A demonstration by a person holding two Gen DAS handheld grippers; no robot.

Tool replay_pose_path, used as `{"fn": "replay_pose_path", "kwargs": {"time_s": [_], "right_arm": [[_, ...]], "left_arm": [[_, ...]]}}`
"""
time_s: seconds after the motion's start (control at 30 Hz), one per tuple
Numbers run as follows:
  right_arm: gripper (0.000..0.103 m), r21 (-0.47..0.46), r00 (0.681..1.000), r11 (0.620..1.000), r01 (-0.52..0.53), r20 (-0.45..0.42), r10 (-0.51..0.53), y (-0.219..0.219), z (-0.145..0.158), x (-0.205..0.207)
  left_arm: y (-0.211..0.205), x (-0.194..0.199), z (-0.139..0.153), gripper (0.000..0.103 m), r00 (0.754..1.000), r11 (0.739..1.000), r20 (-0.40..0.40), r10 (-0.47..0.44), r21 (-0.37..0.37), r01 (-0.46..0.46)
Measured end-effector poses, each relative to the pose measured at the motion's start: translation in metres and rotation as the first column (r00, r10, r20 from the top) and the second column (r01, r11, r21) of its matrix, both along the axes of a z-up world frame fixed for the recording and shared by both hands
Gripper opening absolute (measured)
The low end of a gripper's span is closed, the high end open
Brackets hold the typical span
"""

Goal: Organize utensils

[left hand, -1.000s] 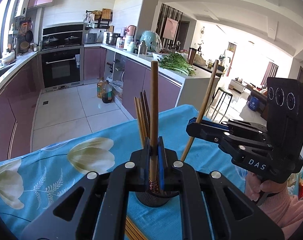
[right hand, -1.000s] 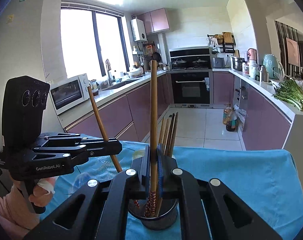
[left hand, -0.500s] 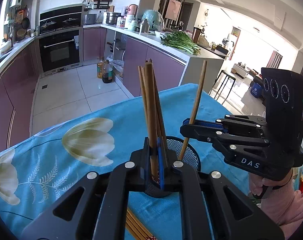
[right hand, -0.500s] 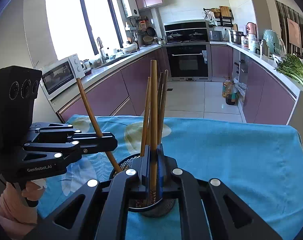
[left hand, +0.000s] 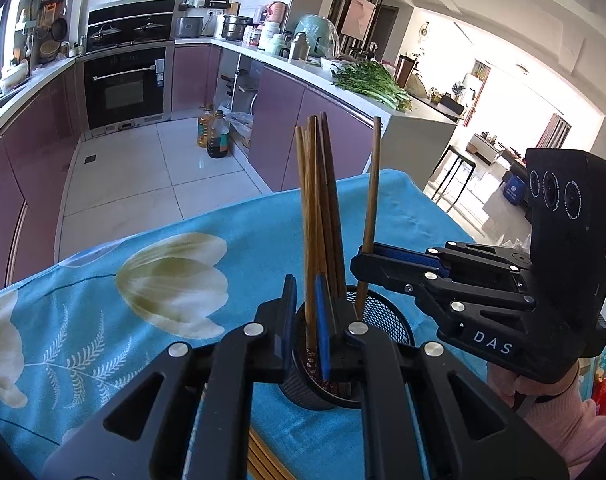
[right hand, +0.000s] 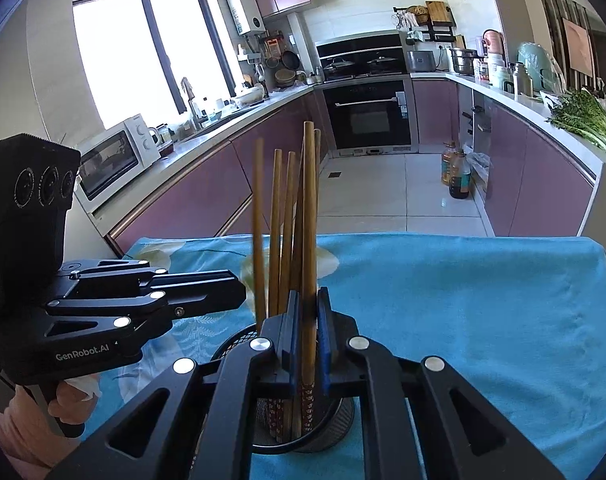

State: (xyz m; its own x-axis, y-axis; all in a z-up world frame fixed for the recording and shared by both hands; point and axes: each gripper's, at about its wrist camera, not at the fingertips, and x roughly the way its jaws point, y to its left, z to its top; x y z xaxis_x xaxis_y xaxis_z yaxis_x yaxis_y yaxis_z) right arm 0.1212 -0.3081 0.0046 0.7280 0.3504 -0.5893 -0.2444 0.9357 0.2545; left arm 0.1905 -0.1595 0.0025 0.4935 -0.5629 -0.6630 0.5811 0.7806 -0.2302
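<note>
The left wrist view shows a blue flowered tabletop (left hand: 103, 320), and at 6 o'clock the left gripper (left hand: 305, 284) hangs over a black mesh holder (left hand: 383, 316). Its fingers (left hand: 289, 312) stand narrowly apart around one chopstick (left hand: 311, 312), with a sliver of space on the stick's left side. More chopsticks stand in the holder behind it. Only this view shows loose chopsticks (left hand: 263, 460) lying on the cloth under the gripper. At 3 o'clock the right gripper (left hand: 357, 258) reaches in sideways, with a second chopstick (left hand: 371, 184) at its tip, foot inside the holder.

The right wrist view shows the left gripper (right hand: 239, 294) at 9 o'clock, with a blurred stick just off its tip. At 6 o'clock, the right gripper's fingers (right hand: 293, 320) flank the second chopstick closely. I cannot tell whether they press on it.
</note>
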Motion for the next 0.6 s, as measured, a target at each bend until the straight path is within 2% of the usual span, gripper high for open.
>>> {"fn": "replay_pose_path", "kwargs": {"time_s": [0.1, 0.47, 0.6], "right_arm": [[0.009, 0.004, 1.0, 1.0, 0.005, 0.004, -0.005, -0.001, 0.0, 0.0], [0.013, 0.032, 0.999, 0.999, 0.013, 0.033, -0.014, -0.005, 0.003, -0.012], [0.021, 0.038, 0.996, 0.999, -0.037, 0.083, 0.034, 0.001, 0.015, -0.035]], "left_arm": [[0.009, -0.005, 0.001, 0.009, 1.0, 1.0, 0.008, 0.019, -0.023, -0.019], [0.048, -0.04, 0.017, 0.021, 0.989, 0.991, 0.107, 0.102, -0.093, -0.092], [0.065, -0.059, 0.02, 0.037, 0.983, 0.99, 0.147, 0.112, -0.107, -0.097]]}}
